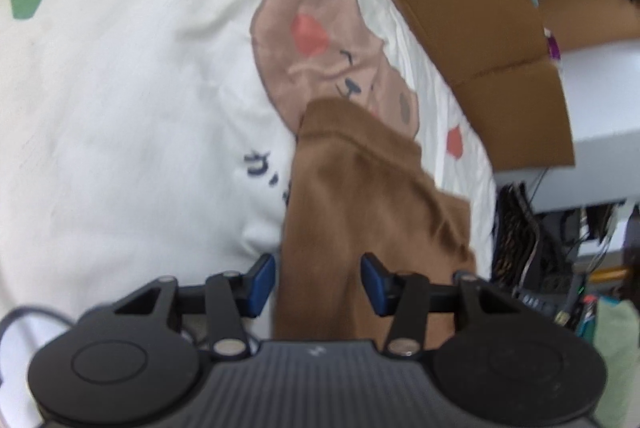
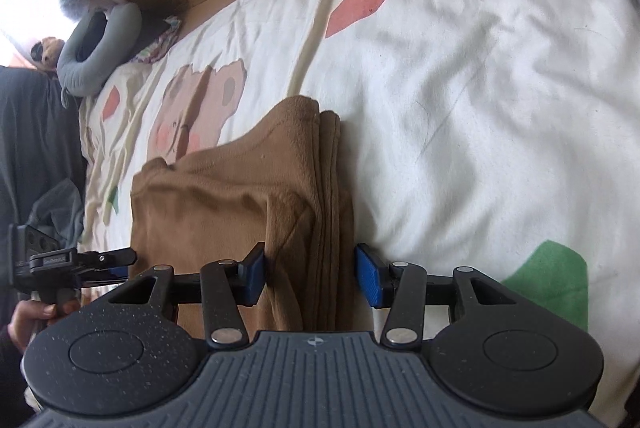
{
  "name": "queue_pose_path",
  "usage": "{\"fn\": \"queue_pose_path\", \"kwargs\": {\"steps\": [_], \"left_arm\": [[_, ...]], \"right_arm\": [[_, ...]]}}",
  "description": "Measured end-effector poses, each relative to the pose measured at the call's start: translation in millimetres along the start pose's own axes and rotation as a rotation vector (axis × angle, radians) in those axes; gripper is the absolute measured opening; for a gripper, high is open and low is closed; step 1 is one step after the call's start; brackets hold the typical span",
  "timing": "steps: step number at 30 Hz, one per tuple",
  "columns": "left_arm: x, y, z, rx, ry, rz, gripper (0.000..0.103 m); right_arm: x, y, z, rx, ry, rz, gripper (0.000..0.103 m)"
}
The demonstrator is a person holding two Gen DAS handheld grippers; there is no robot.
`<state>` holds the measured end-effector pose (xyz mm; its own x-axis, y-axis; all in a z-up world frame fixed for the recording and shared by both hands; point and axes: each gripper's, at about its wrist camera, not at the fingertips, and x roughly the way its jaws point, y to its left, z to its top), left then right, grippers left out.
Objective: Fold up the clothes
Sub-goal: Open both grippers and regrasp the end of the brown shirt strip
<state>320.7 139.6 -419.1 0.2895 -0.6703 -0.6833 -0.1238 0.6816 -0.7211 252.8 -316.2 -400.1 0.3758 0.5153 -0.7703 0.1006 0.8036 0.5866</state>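
Your jaws on both the left gripper (image 1: pixel 318 286) and right gripper (image 2: pixel 310 276) stand half open around the folded brown fleece garment (image 2: pixel 248 204) on the white printed bed sheet (image 2: pixel 480 88), gripping nothing, so closing now could catch only some layers and spoil the fold.

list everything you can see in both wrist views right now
brown garment: 1, folded in layers, on the bed sheet, between both grippers' fingers
bed sheet: 1, white with bear, pink and green prints, under the garment
cardboard: flat brown sheets, along the bed's far edge
neck pillow: 1, grey, at the sheet's corner
left gripper: 1, black with blue pads, jaws apart
right gripper: 1, black with blue pads, jaws apart
hand: 1, holding the left gripper's handle
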Motion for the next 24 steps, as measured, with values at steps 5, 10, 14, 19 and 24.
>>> {"fn": "queue_pose_path", "kwargs": {"steps": [5,10,14,19,24], "left_arm": [[4.4,0.6,16.1,-0.022,-0.047,-0.014,0.028],[1.8,1.8,24.5,-0.039,-0.112,-0.039,0.025],[1.2,3.3,23.1,-0.011,-0.061,-0.040,0.027],[7.3,15.4,10.6,-0.031,0.027,-0.077,0.028],[17.2,19.4,6.2,-0.053,0.023,-0.119,0.028]], "right_arm": [[1.0,-0.9,6.9,0.014,0.007,-0.001,0.029],[-2.1,1.1,7.7,0.009,-0.013,0.010,0.031],[-1.3,-5.1,7.2,0.037,0.013,0.025,0.038],[2.4,-13.5,3.1,0.074,0.038,0.057,0.045],[12.3,-22.2,2.5,0.137,0.025,0.127,0.046]]}}
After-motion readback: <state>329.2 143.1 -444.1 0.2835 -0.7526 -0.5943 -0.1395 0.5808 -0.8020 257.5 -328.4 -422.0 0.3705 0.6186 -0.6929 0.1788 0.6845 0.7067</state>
